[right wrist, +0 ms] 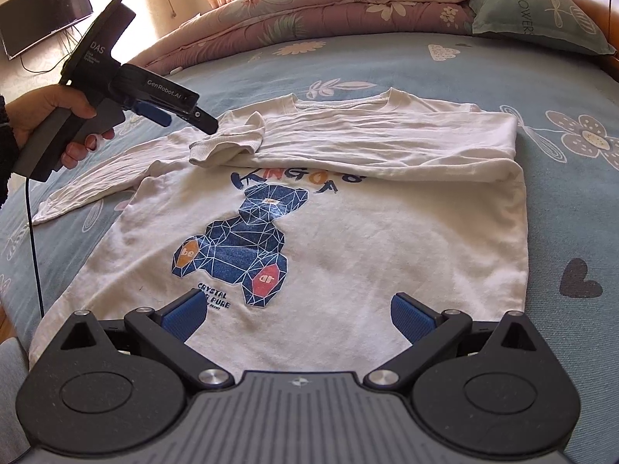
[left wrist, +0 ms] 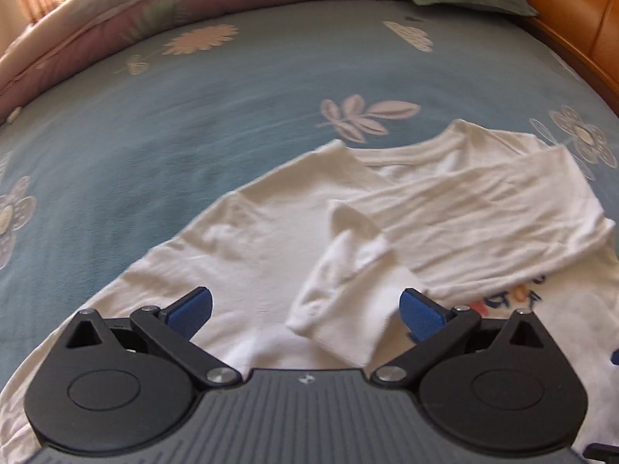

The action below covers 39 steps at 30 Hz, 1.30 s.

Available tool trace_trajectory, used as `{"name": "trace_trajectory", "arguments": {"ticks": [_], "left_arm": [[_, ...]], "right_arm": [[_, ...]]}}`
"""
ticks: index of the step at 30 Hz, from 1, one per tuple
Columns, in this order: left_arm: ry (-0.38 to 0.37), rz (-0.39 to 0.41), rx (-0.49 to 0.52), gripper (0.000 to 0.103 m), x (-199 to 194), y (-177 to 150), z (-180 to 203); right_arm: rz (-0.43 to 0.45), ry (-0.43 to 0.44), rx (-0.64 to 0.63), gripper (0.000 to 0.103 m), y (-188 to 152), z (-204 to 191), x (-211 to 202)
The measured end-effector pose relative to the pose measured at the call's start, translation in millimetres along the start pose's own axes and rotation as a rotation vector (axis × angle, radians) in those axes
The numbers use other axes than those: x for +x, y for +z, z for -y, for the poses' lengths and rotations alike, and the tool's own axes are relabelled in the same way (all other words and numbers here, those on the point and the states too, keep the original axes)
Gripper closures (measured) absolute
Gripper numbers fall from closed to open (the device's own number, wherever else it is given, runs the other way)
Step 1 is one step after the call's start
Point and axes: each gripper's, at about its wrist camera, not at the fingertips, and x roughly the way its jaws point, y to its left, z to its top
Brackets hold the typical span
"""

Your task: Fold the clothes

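A white long-sleeved cotton shirt with a dark blue geometric bear print [right wrist: 309, 208] lies flat, print side up, on the pale blue flower-patterned bed sheet [right wrist: 572, 208]. One sleeve [right wrist: 367, 135] is folded across the chest above the bear, its ribbed cuff [right wrist: 209, 152] ending near the shirt's opposite shoulder. The other sleeve [right wrist: 81, 189] stretches out sideways from the shirt onto the sheet.

In the right wrist view, a person's hand [right wrist: 58, 116] wraps around the grey handle of the black left gripper [right wrist: 185, 116], holding it tilted downward toward the shirt's shoulder, just above the folded cuff. A black cable hangs from the handle. From its own camera the left gripper [left wrist: 305, 309] hovers over the shirt with its blue-padded fingers [left wrist: 191, 311] spread wide apart, holding nothing; the cuff [left wrist: 340, 309] lies between and below them.

The right gripper [right wrist: 298, 315] sits low over the shirt's hem, below the bear, its blue fingers [right wrist: 183, 315] likewise wide apart and empty.

Beyond the shirt's collar, a rolled pink floral quilt [right wrist: 329, 4] and a grey-green pillow [right wrist: 537, 19] lie along the far edge of the bed.
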Motion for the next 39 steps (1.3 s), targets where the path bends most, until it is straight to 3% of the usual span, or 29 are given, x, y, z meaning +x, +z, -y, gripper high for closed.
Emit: {"name": "trace_trajectory", "arguments": {"ticks": [4,8,11,22,29,31,34,39], "left_arm": [[-0.018,-0.072,0.069,0.001,21.9,15.7,26.7],[0.057,-0.126,0.093,0.001,41.2,16.0,31.6],[0.126,-0.123,0.062,0.001,44.2,16.3,20.0],[0.189,-0.077,-0.188,0.001,29.2,8.8,-61.0],[0.3,-0.053,-0.28,0.001,16.9,1.4,-92.3],[0.279,-0.027,-0.279,0.001,11.2,1.9,-90.5],[0.179,0.028,-0.255,0.001,5.6,5.4,-76.0],[-0.072,0.091,-0.24,0.001,11.5,10.3,-40.8]], "right_arm": [[-0.002,0.004,0.003,0.0,0.1,0.7,-0.1],[0.007,0.012,0.011,0.0,0.7,2.6,-2.9],[0.015,0.016,0.018,0.0,1.0,4.1,-5.5],[0.016,0.011,0.02,0.0,1.8,4.6,-5.4],[0.013,0.009,0.021,0.0,1.5,5.0,-4.5],[0.012,0.01,0.02,0.0,1.4,4.8,-4.2],[0.009,0.01,0.016,0.0,1.3,4.3,-3.3],[0.003,0.006,0.016,0.0,0.6,4.1,-0.7]]}}
